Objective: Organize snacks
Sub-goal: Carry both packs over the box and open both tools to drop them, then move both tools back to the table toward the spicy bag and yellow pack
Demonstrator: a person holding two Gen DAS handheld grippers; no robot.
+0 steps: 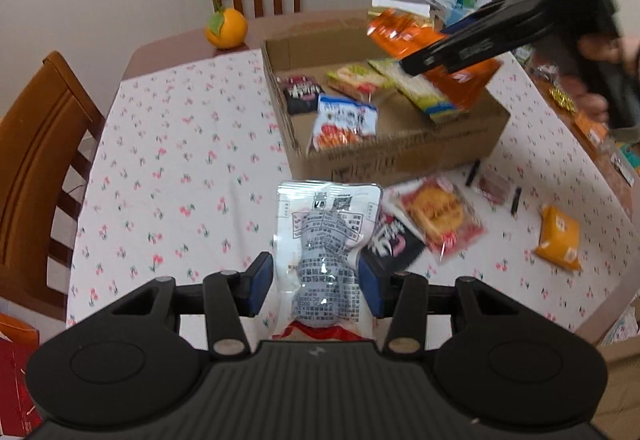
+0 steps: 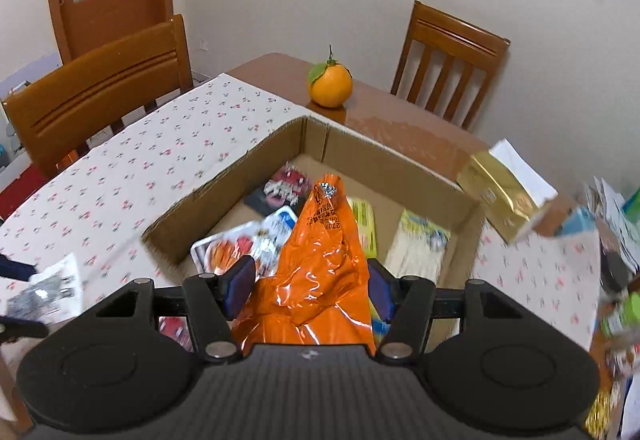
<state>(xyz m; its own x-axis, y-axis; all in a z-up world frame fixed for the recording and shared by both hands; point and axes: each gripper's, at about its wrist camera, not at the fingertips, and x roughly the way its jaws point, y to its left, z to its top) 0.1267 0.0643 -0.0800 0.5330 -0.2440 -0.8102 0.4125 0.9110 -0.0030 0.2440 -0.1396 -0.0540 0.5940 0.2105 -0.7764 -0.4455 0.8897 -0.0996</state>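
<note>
My left gripper (image 1: pixel 316 282) is shut on a silver-white printed snack pouch (image 1: pixel 326 240) and holds it above the cherry-print tablecloth, in front of the open cardboard box (image 1: pixel 400 156). My right gripper (image 2: pixel 310 290) is shut on an orange snack bag (image 2: pixel 324 264) and holds it over the box (image 2: pixel 224 180); the bag also shows in the left wrist view (image 1: pixel 420 36) above the box's right side. Several snack packs lie inside the box. A round-cake pack (image 1: pixel 440 216), a black pack (image 1: pixel 394 244) and an orange-yellow pack (image 1: pixel 560 236) lie on the cloth.
An orange fruit (image 1: pixel 226 28) stands on bare table beyond the box. Wooden chairs (image 1: pixel 40 144) stand at the left and far sides. A gold packet (image 2: pixel 500 196) and cartons crowd the table's right side. Two small dark sticks (image 1: pixel 516 200) lie near the box.
</note>
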